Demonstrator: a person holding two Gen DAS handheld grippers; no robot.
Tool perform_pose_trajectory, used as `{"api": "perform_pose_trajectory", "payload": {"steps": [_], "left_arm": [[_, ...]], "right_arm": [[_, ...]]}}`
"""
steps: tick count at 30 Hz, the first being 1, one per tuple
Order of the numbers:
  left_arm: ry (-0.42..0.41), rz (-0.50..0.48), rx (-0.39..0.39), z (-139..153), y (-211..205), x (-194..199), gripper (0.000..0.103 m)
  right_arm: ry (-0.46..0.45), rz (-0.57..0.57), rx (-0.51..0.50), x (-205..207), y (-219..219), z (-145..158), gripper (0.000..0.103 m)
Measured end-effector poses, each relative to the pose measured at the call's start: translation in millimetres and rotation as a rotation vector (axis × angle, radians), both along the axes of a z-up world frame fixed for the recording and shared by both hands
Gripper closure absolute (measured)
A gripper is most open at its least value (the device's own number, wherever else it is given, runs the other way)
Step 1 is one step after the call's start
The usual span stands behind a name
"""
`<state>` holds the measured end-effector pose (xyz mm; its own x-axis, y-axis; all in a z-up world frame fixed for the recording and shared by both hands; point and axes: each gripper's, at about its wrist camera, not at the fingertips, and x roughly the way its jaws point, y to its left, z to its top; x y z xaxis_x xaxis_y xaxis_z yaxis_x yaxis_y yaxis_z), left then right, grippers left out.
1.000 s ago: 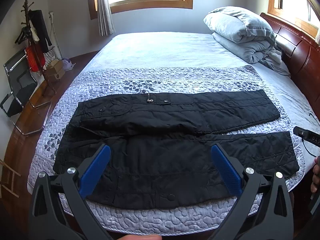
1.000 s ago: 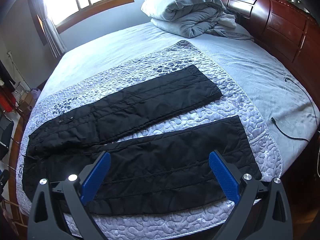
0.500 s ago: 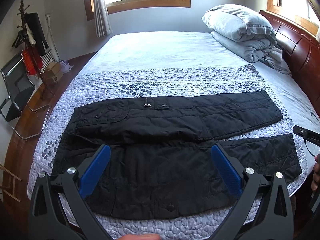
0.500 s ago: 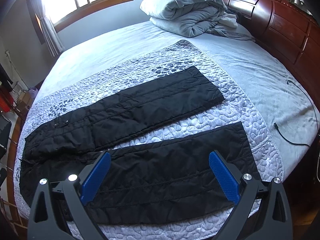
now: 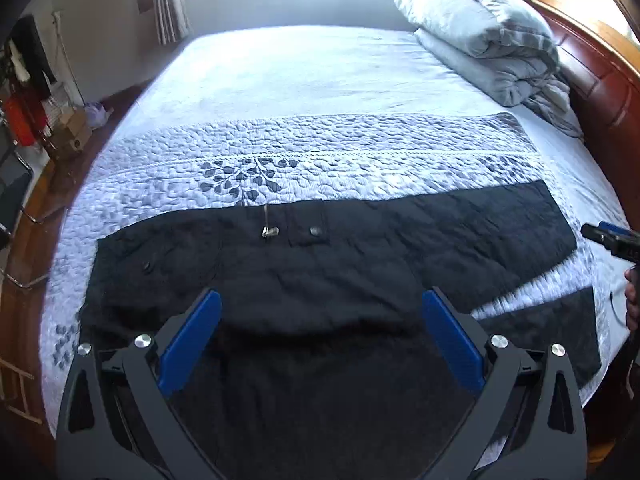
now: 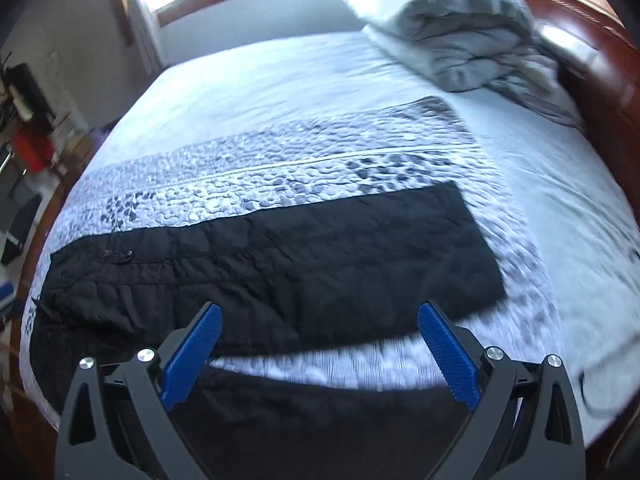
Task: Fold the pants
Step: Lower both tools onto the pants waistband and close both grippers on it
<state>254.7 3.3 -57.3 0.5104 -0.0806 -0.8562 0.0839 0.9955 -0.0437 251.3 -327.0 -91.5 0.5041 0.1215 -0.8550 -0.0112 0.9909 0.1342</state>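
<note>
Home bedroom — quilted bed (image 5: 360, 152), folded duvet (image 5: 480, 36), wood headboard (image 5: 608, 92) etc.

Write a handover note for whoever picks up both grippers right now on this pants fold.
Left gripper: open, empty, over the waist end of the black pants.
Right gripper: open, empty, over the near leg.
Pants lie spread flat on the quilted bed cover, legs splayed apart; far leg toward the headboard side.
Done: nothing folded yet.
Left: grasp the near leg and fold it over the far leg, then fold lengthwise.
</note>
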Motion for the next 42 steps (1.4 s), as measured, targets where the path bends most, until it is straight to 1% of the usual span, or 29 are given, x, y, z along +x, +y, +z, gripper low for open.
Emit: {"api": "perform_pose_trajectory", "payload": {"steps": [1, 2, 3, 5, 6, 8, 10, 12, 13, 17, 18, 19, 22, 24, 27, 29, 30, 32, 37, 38, 39, 40, 41, 42], "left_arm": [[0.018, -0.012, -0.043, -6.9, 3.9, 18.7, 0.003], [0.041, -0.017, -0.067, -15.8, 7.4, 37.8, 0.003], [0.050, -0.025, -0.081, -22.2, 9.1, 49.5, 0.003], [0.082, -0.126, -0.119, -41.3, 11.8, 83.5, 0.003], [0.114, -0.151, -0.116, -50.7, 11.9, 97.4, 0.003], [0.189, -0.154, -0.082, -73.3, 14.6, 127.2, 0.003], [0.223, -0.198, -0.042, -92.7, 14.1, 150.6, 0.003], [0.262, -0.225, -0.029, -109.0, 17.0, 166.1, 0.003], [0.281, -0.246, -0.028, -118.0, 18.7, 174.4, 0.003], [0.294, -0.344, -0.002, -139.7, 24.2, 197.9, 0.003], [0.301, -0.363, 0.002, -143.6, 25.0, 202.5, 0.003], [0.313, -0.397, 0.020, -149.8, 24.4, 208.4, 0.003], [0.335, -0.471, 0.015, -160.0, 21.9, 216.2, 0.003], [0.354, -0.521, 0.029, -168.1, 16.6, 222.5, 0.003], [0.377, -0.572, 0.050, -180.0, 8.9, 228.4, 0.003], [0.402, -0.590, 0.047, -187.8, 5.7, 231.5, 0.003], [0.413, -0.596, 0.044, -191.1, 4.6, 232.2, 0.003], [0.414, -0.611, 0.042, -195.2, 2.6, 232.2, 0.003], [0.400, -0.619, 0.023, -195.8, 3.2, 226.3, 0.005], [0.399, -0.622, 0.020, -195.3, 5.3, 223.2, 0.013], [0.397, -0.639, 0.014, -193.3, 3.6, 218.9, 0.018], [0.391, -0.651, 0.017, -192.0, 3.1, 216.5, 0.027], [0.388, -0.665, 0.026, -190.0, 0.6, 213.3, 0.031], [0.388, -0.668, 0.047, -189.2, -2.0, 211.1, 0.032]], "right_arm": [[0.014, 0.028, 0.006, 12.9, 0.1, -4.8, 0.004], [0.030, 0.063, 0.014, 26.0, 1.3, -9.9, 0.004], [0.055, 0.121, 0.039, 45.3, 3.4, -18.5, 0.004], [0.096, 0.186, 0.071, 68.6, 7.7, -32.3, 0.004], [0.132, 0.232, 0.098, 85.4, 11.3, -43.1, 0.004], [0.176, 0.272, 0.120, 105.2, 16.2, -58.3, 0.004], [0.197, 0.304, 0.141, 126.3, 20.8, -72.3, 0.004], [0.217, 0.332, 0.152, 141.4, 23.2, -83.2, 0.004], [0.230, 0.351, 0.137, 151.9, 25.4, -90.6, 0.004], [0.291, 0.456, 0.128, 175.9, 36.5, -108.5, 0.004], [0.303, 0.498, 0.121, 180.1, 42.3, -111.2, 0.004], [0.307, 0.522, 0.115, 184.0, 44.5, -113.1, 0.004], [0.344, 0.606, 0.108, 193.2, 57.5, -118.7, 0.004], [0.361, 0.638, 0.055, 198.4, 67.9, -126.0, 0.004], [0.409, 0.682, -0.037, 204.3, 82.6, -145.0, 0.004], [0.402, 0.696, -0.113, 205.2, 90.2, -153.2, 0.004], [0.406, 0.706, -0.135, 204.9, 94.0, -157.7, 0.003], [0.416, 0.704, -0.162, 203.5, 98.0, -165.5, 0.003], [0.385, 0.720, -0.192, 194.9, 102.8, -167.9, 0.003], [0.379, 0.717, -0.192, 193.3, 104.2, -168.2, 0.003], [0.365, 0.722, -0.195, 190.3, 104.9, -167.0, 0.005], [0.343, 0.736, -0.195, 184.7, 105.3, -163.7, 0.011], [0.326, 0.742, -0.197, 180.0, 106.5, -161.6, 0.019], [0.306, 0.745, -0.204, 175.2, 108.1, -157.5, 0.024]]}}
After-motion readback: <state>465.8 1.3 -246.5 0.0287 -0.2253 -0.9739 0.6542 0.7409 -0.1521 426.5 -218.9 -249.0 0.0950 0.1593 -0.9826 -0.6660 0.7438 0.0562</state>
